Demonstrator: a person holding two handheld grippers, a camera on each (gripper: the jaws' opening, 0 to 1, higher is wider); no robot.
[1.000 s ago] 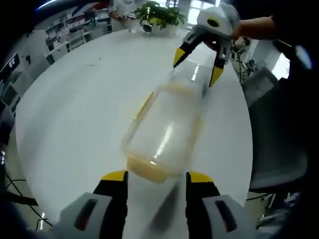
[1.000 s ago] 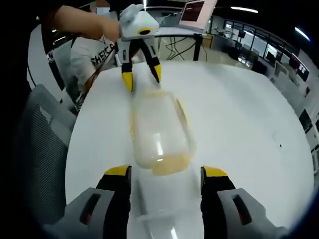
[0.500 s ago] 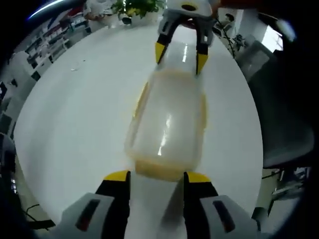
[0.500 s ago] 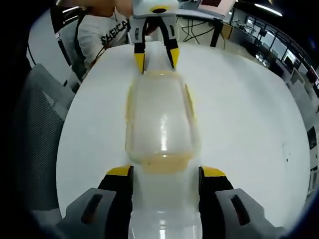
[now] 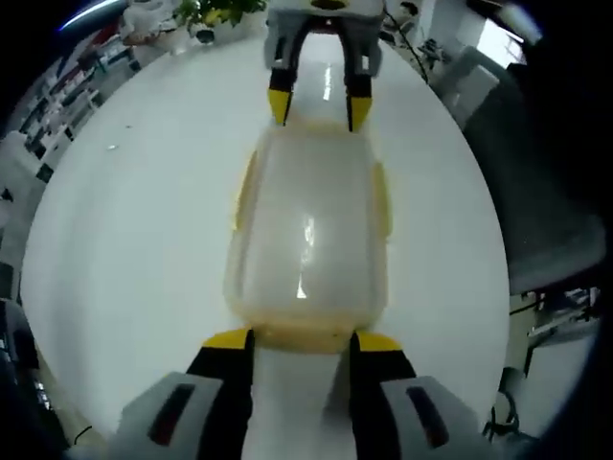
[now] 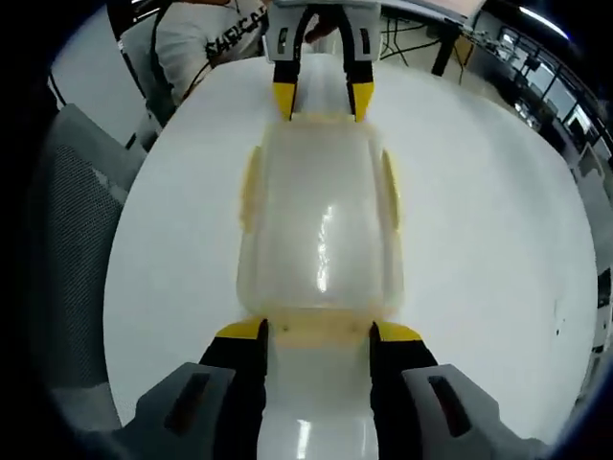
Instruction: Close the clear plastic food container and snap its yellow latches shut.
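Observation:
The clear plastic container (image 5: 306, 240) lies lengthwise on the round white table (image 5: 124, 230), lid on top. Yellow side latches (image 5: 246, 187) run along its long edges. My left gripper (image 5: 302, 343) is open at the near short end, its tips at the container's corners with a yellow end latch (image 5: 302, 333) between them. My right gripper (image 5: 318, 107) stands open at the far end. In the right gripper view the same container (image 6: 321, 230) stretches from my right gripper (image 6: 319, 333), open against its yellow end latch (image 6: 321, 331), to the left gripper (image 6: 324, 99).
A grey mesh chair (image 5: 536, 192) stands off the table's edge, also seen as the chair (image 6: 67, 240) in the right gripper view. A potted plant (image 5: 206, 14) sits at the table's far rim. A person in a white shirt (image 6: 211, 38) is beyond the table.
Both grippers have come in toward the container's two short ends, and the container now lies straight between them. Each pair of jaws has narrowed a little.

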